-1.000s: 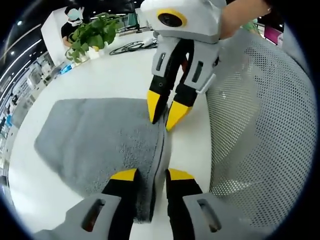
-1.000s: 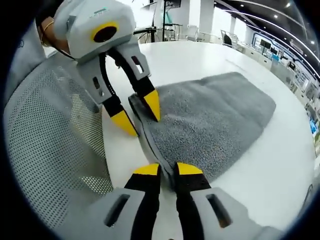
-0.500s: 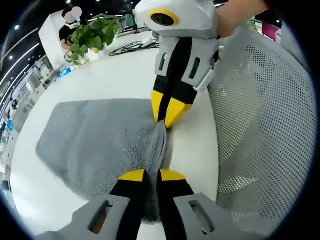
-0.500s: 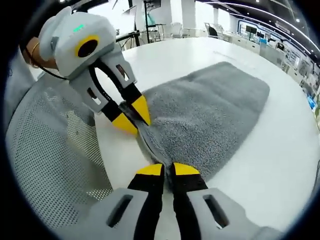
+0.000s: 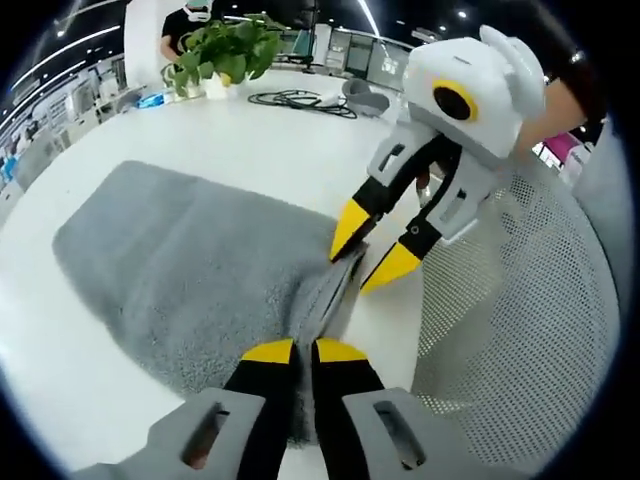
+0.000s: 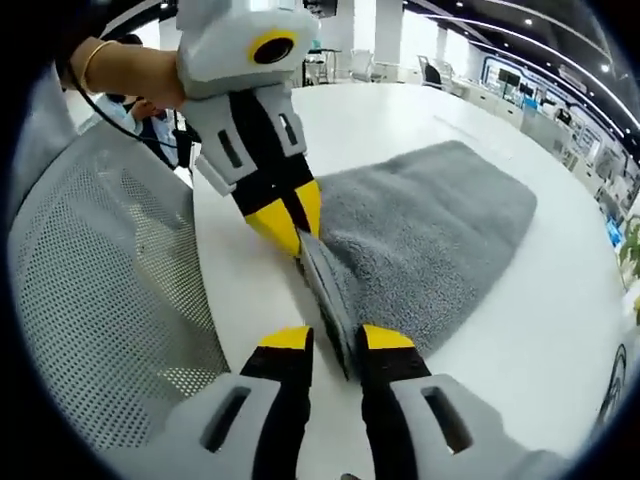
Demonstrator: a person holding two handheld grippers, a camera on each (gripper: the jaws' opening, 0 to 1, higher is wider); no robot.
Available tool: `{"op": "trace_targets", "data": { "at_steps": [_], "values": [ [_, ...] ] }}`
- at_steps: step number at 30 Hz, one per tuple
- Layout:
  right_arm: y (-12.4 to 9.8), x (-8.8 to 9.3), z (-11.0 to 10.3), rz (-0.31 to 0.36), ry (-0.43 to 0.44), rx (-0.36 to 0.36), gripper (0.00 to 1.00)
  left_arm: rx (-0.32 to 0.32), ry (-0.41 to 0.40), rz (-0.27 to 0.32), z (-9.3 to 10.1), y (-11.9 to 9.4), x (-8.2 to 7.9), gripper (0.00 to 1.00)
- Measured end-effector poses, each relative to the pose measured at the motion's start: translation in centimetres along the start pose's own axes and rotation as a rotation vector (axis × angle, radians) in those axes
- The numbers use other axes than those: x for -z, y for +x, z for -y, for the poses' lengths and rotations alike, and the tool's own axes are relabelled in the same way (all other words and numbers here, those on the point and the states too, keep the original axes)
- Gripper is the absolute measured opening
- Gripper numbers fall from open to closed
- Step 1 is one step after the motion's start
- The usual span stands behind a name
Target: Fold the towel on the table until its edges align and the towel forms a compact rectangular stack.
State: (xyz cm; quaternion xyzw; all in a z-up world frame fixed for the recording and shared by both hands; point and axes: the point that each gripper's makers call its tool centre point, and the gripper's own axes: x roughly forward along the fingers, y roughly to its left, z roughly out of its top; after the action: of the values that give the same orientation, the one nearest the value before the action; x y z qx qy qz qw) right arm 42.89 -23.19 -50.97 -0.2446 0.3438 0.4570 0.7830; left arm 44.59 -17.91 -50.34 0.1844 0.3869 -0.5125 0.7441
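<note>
Both grippers worked the near edge of the grey towel, which lay spread on the white table with its long body reaching away toward the far side. Its near edge was lifted off the surface into a thin upright ridge running between the two tools.

In the left gripper view, the left gripper had its yellow-tipped jaws pressed together on that raised edge. The right gripper came in from the right with its jaws spread, one tip against the towel's hem and the other beside it over the table.

In the right gripper view, the right gripper straddled the ridge with a gap on either side, while the left gripper, held in a hand, pinched the cloth just beyond.

A white mesh chair back stood close against the table's near edge. Far off sat a potted plant and coiled black cables.
</note>
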Motion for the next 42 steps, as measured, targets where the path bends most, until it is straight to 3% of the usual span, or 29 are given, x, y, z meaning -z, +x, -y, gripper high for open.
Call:
{"op": "trace_targets", "data": {
  "at_steps": [4,8,26,31,35,38,42],
  "values": [
    [0.0,-0.4,0.0,0.001,-0.079,0.049,0.22,0.006,-0.031,0.020,-0.1,-0.7,-0.6,0.06],
    [0.5,-0.2,0.3,-0.037,-0.175,0.084,0.20,0.007,-0.026,0.017,-0.3,-0.8,-0.5,0.06],
    [1.2,0.1,1.0,-0.105,-0.272,0.043,0.06,0.022,0.019,-0.028,-0.1,0.3,0.8,0.07],
    [1.1,0.1,0.9,-0.112,-0.207,0.020,0.04,0.030,0.061,-0.026,0.2,0.3,0.9,0.09],
    [1.4,-0.1,1.2,-0.089,-0.045,0.018,0.03,0.014,0.065,-0.020,0.2,0.5,0.9,0.11],
    [0.9,-0.6,1.4,-0.066,0.018,0.018,0.03,0.003,0.070,-0.014,0.6,0.6,0.8,0.14],
    [0.1,-1.8,1.8,-0.010,0.201,-0.006,0.03,-0.015,0.082,-0.011,0.7,0.6,0.8,0.16]
  ]
}}
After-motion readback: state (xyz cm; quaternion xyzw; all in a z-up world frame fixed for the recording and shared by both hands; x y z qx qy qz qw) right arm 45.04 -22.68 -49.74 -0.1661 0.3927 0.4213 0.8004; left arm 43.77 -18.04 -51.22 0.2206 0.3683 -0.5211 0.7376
